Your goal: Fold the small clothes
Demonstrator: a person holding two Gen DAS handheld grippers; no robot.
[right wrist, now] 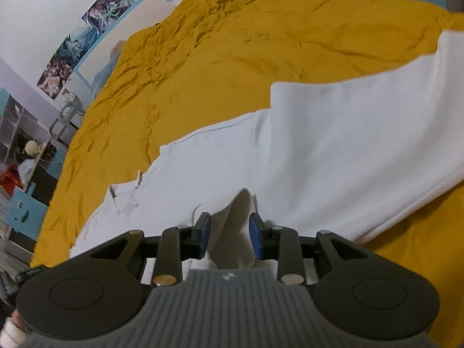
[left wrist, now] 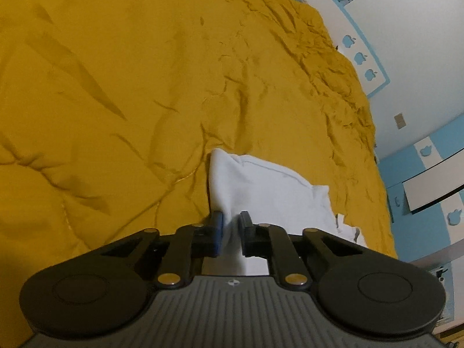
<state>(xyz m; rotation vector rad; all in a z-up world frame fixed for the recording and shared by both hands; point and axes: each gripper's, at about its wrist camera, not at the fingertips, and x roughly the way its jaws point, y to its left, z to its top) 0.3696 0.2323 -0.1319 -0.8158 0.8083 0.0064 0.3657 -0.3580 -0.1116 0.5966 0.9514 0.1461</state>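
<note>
A mustard-yellow quilt (left wrist: pixel 116 87) covers the bed, heavily creased toward the wall side and smoother elsewhere. Behind it runs a white wall with a light blue border of apple shapes (left wrist: pixel 359 57) and a row of illustrated posters (right wrist: pixel 84 37).

On the quilt lies the white garment (right wrist: pixel 333 145), spread wide in the right wrist view, with one panel folded over so a straight edge crosses the upper part (a faint seam line runs along the lower layer). Its frayed corner (right wrist: pixel 124 200) rests on the quilt to the left of that view. In the left wrist view the same white garment (left wrist: pixel 266 185) rises into a peaked fold from the bed.

The left tongs (left wrist: pixel 231 232) are clenched on the white garment, a bunch of cloth pinched between the blue-padded fingers (left wrist: pixel 217 232). The right tongs (right wrist: pixel 229 236) stand wider, with a raised ridge of the cloth between the blue pads (right wrist: pixel 204 233); the cloth fills most of the gap, but I cannot tell whether the pads press it.
</note>
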